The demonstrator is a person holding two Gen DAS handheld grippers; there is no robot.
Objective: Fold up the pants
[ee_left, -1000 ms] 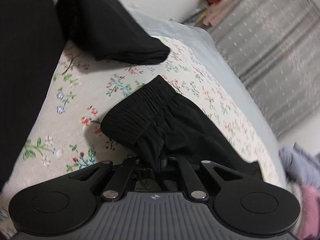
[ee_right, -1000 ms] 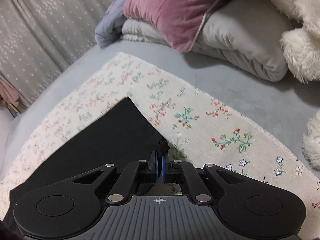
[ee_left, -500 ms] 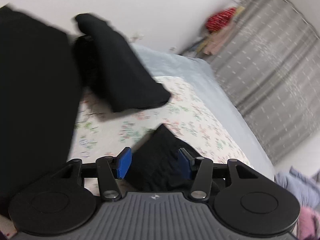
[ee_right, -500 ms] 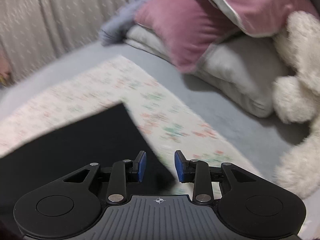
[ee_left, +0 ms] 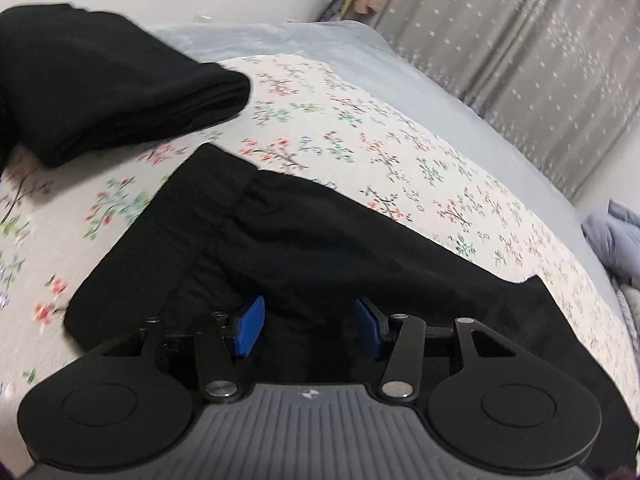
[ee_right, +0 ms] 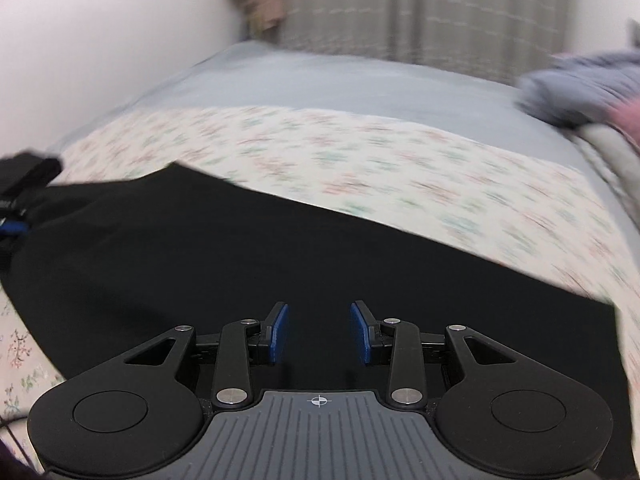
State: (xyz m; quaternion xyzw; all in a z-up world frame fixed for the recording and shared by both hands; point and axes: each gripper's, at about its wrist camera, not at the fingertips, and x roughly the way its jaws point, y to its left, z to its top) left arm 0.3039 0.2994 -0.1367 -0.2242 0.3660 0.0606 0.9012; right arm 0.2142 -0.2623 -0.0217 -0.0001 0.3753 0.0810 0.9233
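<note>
The black pants (ee_left: 320, 248) are lying flat on the floral cloth (ee_left: 360, 128), waistband edge pointing toward 10 o'clock. The left claw (ee_left: 310, 324) and right claw (ee_right: 319, 332), having just been opening, are hovering over the fabric with jaws apart, gripping nothing. Bare cloth is stretching from 12 to 3 o'clock, a folded black garment (ee_left: 112, 80) sitting at 10 o'clock.

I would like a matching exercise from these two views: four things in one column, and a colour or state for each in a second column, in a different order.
Things:
1. pants
2. folded garment
3. curtain
4. left gripper

Colour or state:
A. grey, hanging behind the bed
B. open, holding nothing
C. black, spread flat on the floral cloth
D. black, folded into a thick bundle

Pairs: 1-C, 2-D, 3-A, 4-B
</note>
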